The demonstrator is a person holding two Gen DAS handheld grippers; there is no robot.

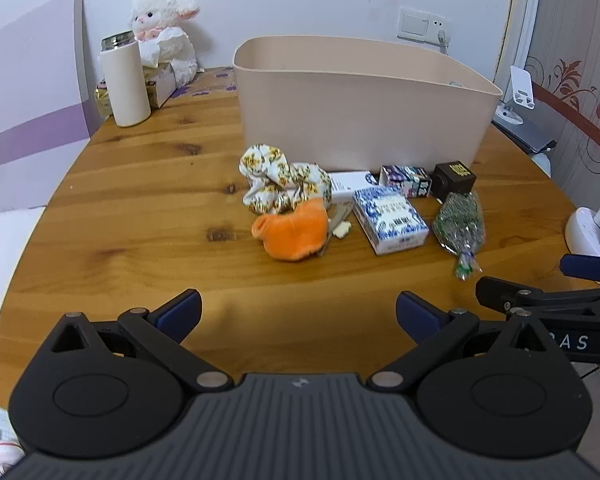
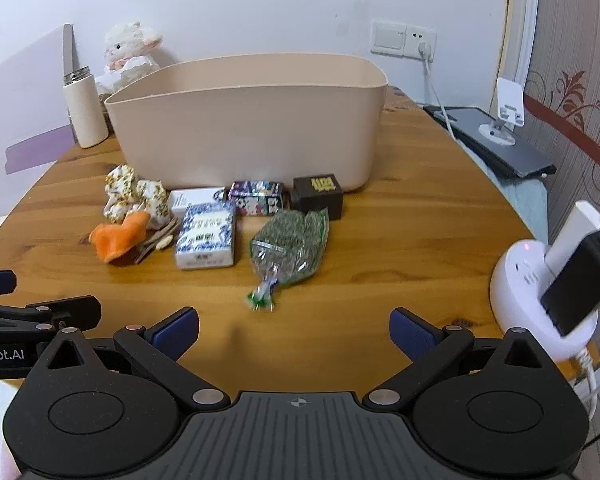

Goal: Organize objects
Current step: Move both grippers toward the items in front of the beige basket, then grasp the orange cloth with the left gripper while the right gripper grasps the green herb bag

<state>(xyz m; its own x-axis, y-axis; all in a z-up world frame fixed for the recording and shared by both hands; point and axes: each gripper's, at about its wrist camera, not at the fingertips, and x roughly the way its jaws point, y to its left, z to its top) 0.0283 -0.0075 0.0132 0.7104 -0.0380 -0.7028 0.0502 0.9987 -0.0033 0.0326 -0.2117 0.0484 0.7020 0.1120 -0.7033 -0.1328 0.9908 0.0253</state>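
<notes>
Both tongs held apart above the near edge of the table (image 1: 140,184), gripping nothing.

The small goods lie mid-table against the front wall of the beige bin (image 1: 360,120), whose inside is mostly hidden: floral cloth (image 1: 280,184), orange cloth (image 1: 292,232), blue-patterned box (image 1: 392,220) with unreadable print, clear bag of green bits (image 1: 458,220), black box (image 1: 454,182). The left gripper (image 1: 298,312) side reads "obot.AI"; the right gripper (image 2: 294,330) side shows "AS", cut off.
</notes>
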